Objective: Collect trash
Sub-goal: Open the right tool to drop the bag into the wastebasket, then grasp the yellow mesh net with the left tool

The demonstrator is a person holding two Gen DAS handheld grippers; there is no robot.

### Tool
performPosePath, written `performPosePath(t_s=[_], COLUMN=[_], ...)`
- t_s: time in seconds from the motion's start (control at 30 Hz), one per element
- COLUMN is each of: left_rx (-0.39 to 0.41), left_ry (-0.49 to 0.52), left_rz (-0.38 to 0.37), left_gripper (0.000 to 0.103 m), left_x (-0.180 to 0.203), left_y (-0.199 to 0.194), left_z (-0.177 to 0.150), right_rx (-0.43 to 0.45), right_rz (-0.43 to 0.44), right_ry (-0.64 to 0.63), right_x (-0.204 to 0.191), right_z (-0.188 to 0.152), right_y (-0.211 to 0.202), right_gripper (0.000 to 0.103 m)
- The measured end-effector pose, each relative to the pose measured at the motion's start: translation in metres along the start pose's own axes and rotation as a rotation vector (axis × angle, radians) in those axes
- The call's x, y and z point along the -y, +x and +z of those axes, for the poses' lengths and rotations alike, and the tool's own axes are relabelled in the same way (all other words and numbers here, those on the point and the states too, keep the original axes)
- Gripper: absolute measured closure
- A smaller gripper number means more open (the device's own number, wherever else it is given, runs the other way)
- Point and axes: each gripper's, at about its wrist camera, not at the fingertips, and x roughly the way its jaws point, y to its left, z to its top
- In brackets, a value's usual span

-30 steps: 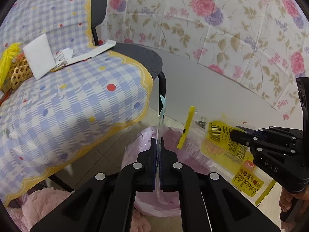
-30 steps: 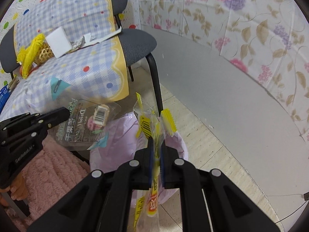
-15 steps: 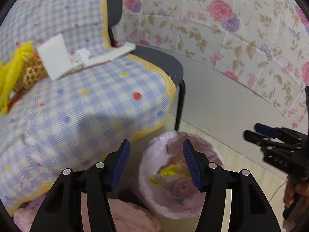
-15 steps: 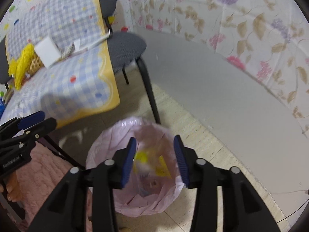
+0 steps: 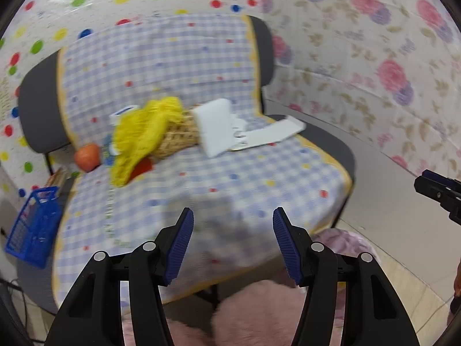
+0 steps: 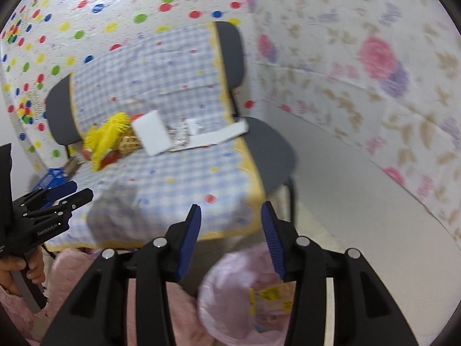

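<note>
Floral and polka-dot sheets cover the walls; two dark chairs point(image 5: 325, 147) side by side carry a blue-check cloth point(image 5: 201, 178) with a yellow border.

Left gripper point(image 5: 232, 240): fingers spread wide, nothing between them, hovering over the front edge of the cloth. Right gripper point(image 6: 230, 238): fingers also wide apart and empty, held above the floor at the chair's front corner.

Pink-lined trash bin point(image 6: 247, 297) sits on the floor just below and slightly right of the right fingers; yellow wrappers point(image 6: 270, 297) lie inside it. In the left view only its pink rim point(image 5: 345, 239) shows, right of the right-hand finger.

Remaining clutter is at the back of the seat, well apart from both grippers: white card point(image 5: 216, 127), crumpled white paper point(image 5: 239, 135) and a flat white strip point(image 5: 276, 135) beside it. Left of those: wicker basket point(image 5: 178, 141) on its side, yellow fringed bundle point(image 5: 144, 135) draped over it, an orange-red fruit point(image 5: 87, 157).

Blue crate point(image 5: 31, 230) on the floor at far left. Pink fluffy rug point(image 5: 259, 314) under the grippers. Frames are motion-blurred; small details unreadable.
</note>
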Motion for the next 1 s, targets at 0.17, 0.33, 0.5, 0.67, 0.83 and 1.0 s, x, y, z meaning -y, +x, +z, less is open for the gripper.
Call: performPosePath(t_s=[0.17,0.33,0.5,0.67,0.83,1.0], left_rx=[-0.001,0.011,0.038,0.044,-0.002,-0.031], left_ry=[-0.079,-0.120,-0.105,-0.023,0.027,0.055], left_rz=[0.099,0.195,0.259,0.263,0.273,0.276], left_gripper=[0.044,0.029,0.015,0.014,0.014,0.014], left_x=[-0.059,-0.110,-0.134,-0.130,-0.123,-0.116], left_y=[0.000,0.006,0.012,0.041,0.092,0.134], left_z=[0.005,0.019,0.038,0.057,0.065,0.066], right_rx=[-0.006,-0.020,-0.021,-0.035,-0.061,-0.072], right_rz=[0.043,0.086,0.111,0.125,0.126,0.116], right_ry=[-0.075,-0.117,-0.151,-0.145,-0.126,-0.117], right_x=[-0.039,-0.071,-0.093,-0.103,-0.104,-0.099], right_z=[0.023,0.043,0.063,0.082,0.092,0.095], right_y=[0.029,0.056,0.080,0.111,0.138,0.155], right_gripper=[0.060,0.050,0.035,0.029,0.026,0.025])
